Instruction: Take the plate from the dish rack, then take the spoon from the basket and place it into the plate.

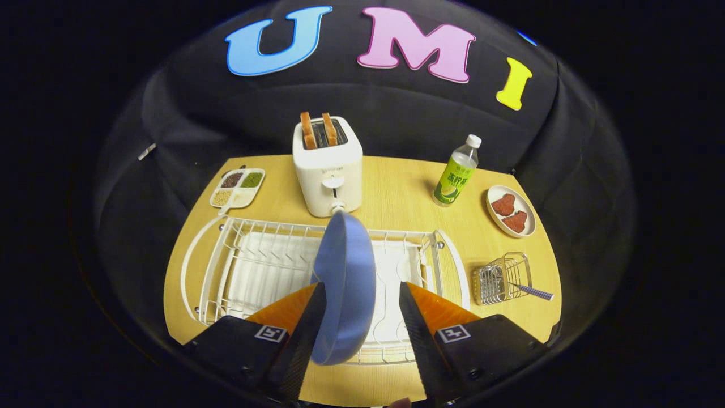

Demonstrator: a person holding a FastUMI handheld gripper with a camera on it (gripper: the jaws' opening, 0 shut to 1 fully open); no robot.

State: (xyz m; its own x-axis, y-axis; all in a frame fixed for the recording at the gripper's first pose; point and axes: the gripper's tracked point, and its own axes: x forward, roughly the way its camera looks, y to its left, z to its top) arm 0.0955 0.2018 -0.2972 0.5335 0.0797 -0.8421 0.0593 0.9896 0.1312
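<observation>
A white toaster (328, 168) with two slices of bread (318, 130) in its slots stands just behind the dish rack (249, 266). To the left of the toaster lies a small tray (238, 188) with beans and seeds in its parts. To the right of the toaster stands a green bottle (455, 171) with a white cap. Farther right of the toaster is a small white dish (511, 211) with two red pieces on it. Nothing stands between the tool and the plate.

The plate (346, 286) is blue and round. It stands up on its edge in the white wire dish rack, in front of the toaster, with its top rim close to the toaster's lever. The rack has a white mat inside it.

The tool (362, 306) has two black fingers with orange behind them. The plate is between the fingers. The left finger (308, 323) is right at the plate's rim. The right finger (416, 323) is apart from the plate, so the tool is released and not squeezing the plate.

A small wire basket (503, 277) sits to the front and right of the toaster, beside the rack. The spoon (531, 291) lies in it, with its checked handle poking out to the right.

The bench (396, 192) is light wood. Black cloth hangs behind the toaster.
</observation>
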